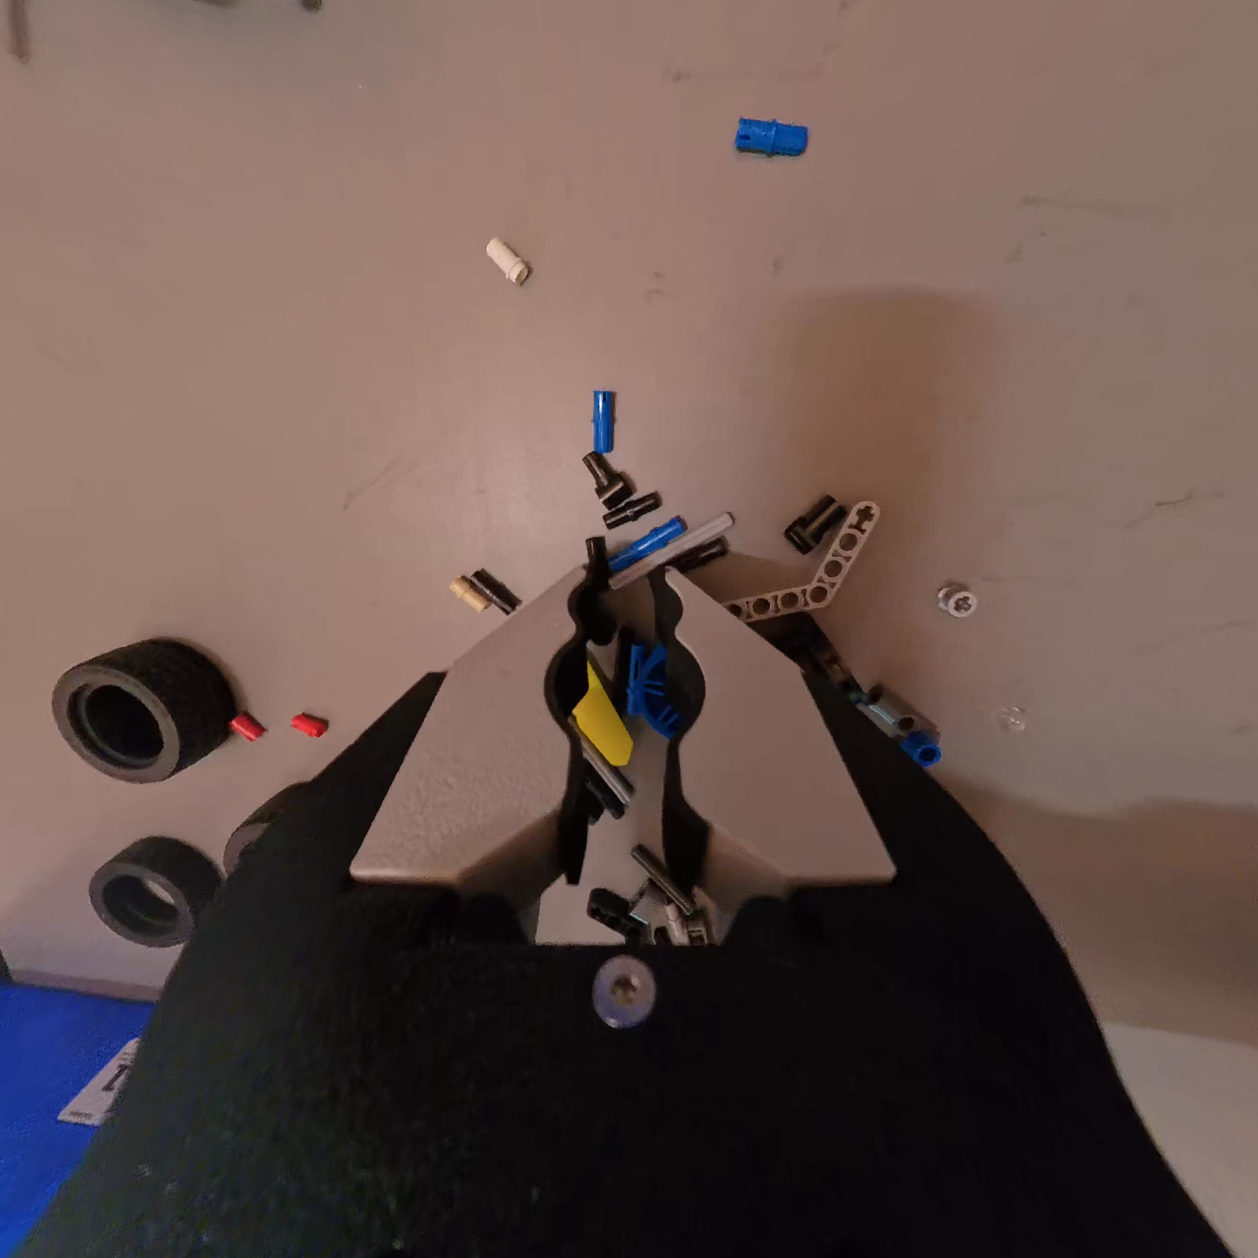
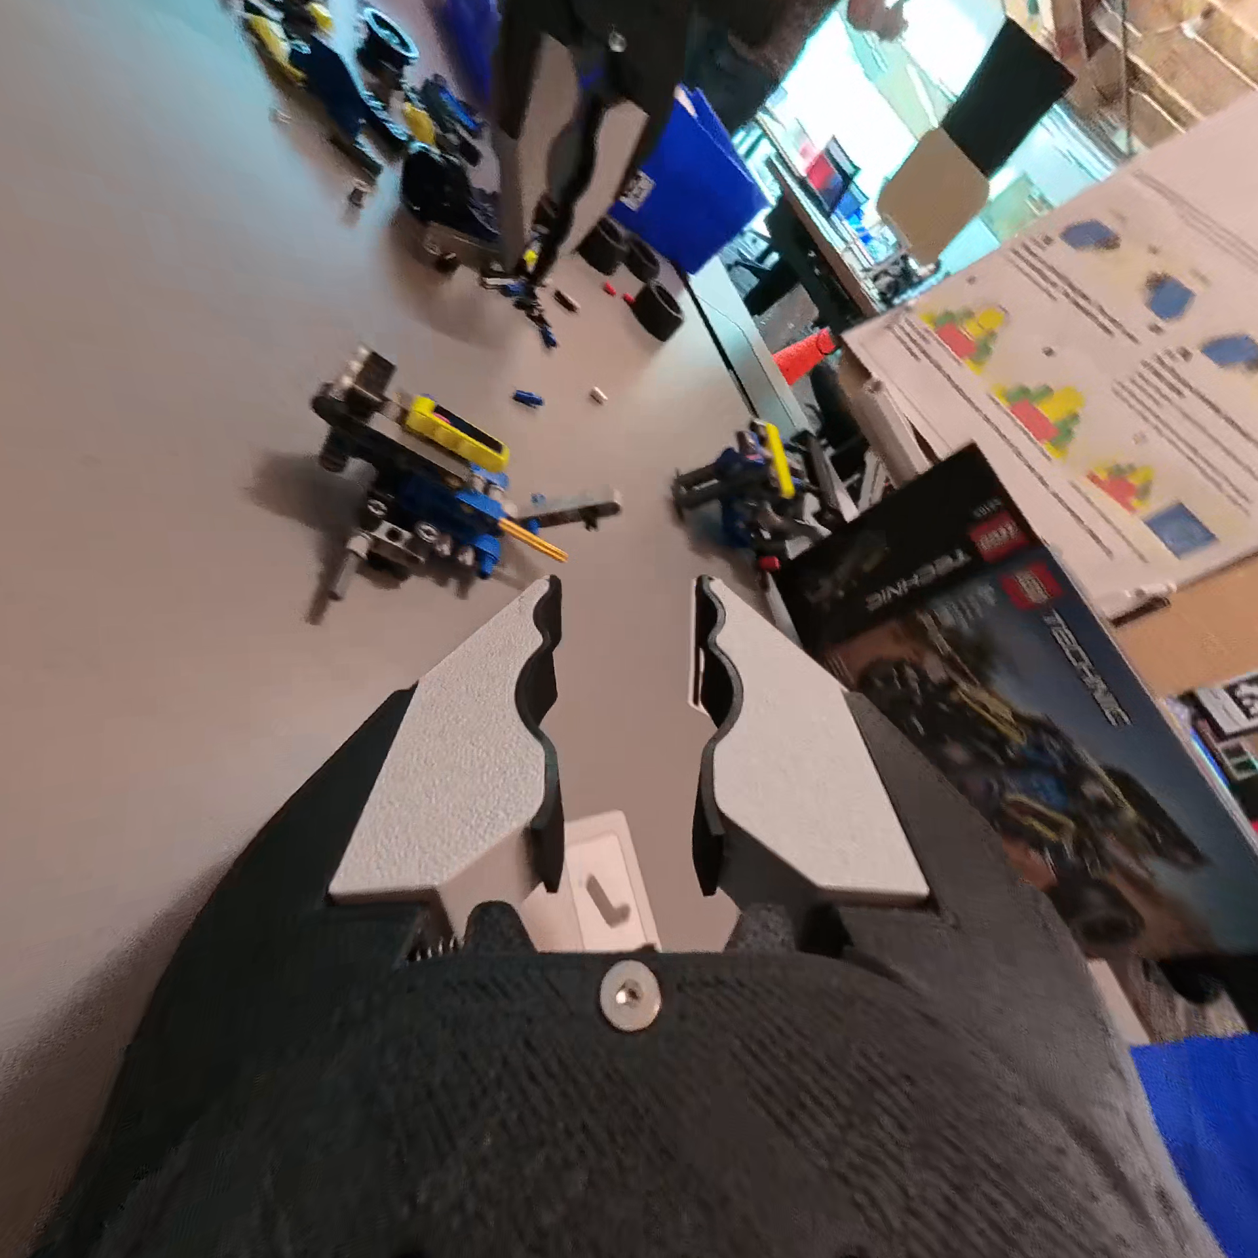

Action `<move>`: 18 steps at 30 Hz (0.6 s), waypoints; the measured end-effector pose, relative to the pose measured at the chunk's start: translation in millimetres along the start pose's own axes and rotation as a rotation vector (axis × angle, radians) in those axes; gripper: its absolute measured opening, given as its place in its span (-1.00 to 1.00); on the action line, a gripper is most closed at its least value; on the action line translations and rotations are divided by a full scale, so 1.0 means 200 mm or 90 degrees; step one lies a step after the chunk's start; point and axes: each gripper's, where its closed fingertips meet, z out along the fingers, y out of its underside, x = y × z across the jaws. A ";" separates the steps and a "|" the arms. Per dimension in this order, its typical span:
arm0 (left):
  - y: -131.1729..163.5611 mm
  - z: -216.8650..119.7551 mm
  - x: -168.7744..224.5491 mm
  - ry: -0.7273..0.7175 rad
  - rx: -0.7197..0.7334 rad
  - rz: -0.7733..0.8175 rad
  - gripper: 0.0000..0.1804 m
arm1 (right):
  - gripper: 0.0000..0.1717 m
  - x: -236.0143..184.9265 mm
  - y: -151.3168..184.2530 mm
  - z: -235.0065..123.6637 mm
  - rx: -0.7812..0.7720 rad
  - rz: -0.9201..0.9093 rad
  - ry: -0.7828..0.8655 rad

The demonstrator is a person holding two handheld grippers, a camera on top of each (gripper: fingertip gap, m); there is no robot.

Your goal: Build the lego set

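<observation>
The left gripper (image 1: pixel 626 578) is nearly closed over a pile of small pins — a grey axle (image 1: pixel 670 550) crosses its tips; whether it grips anything, I cannot tell. Black tyre (image 1: pixel 139 708) lies left of that pile. The right gripper (image 2: pixel 626 599) gapes wide, bare, near a blue-yellow assembly (image 2: pixel 422 490).

Grey table (image 1: pixel 272 340) strewn with small pins (image 1: pixel 602 421), tyres (image 1: pixel 139 708), half-built models (image 2: pixel 422 476).

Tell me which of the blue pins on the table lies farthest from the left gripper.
The short, thick blue pin at the upper right, alone on bare table; the other blue pins lie near the left gripper.
</observation>
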 end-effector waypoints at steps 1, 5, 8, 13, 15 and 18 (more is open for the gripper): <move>0.00 0.00 0.00 0.007 -0.001 0.000 -0.89 | -0.56 -0.03 -0.01 0.02 -0.005 -0.013 -0.010; -0.01 0.00 0.02 0.041 0.003 -0.011 -0.92 | -0.55 -0.10 0.00 0.06 -0.032 -0.060 -0.036; -0.02 0.01 0.04 0.076 0.005 -0.037 -0.91 | -0.56 -0.09 0.01 0.05 -0.026 -0.042 -0.033; -0.02 0.01 0.02 0.071 0.005 -0.032 -0.90 | -0.58 -0.12 -0.05 0.06 -0.001 -0.055 -0.038; -0.02 0.01 0.02 0.061 -0.003 -0.017 -0.90 | -0.58 -0.16 -0.07 0.09 0.000 -0.065 -0.051; -0.02 0.01 0.03 0.036 -0.021 0.018 -0.91 | -0.58 -0.22 -0.12 0.12 0.002 -0.093 -0.068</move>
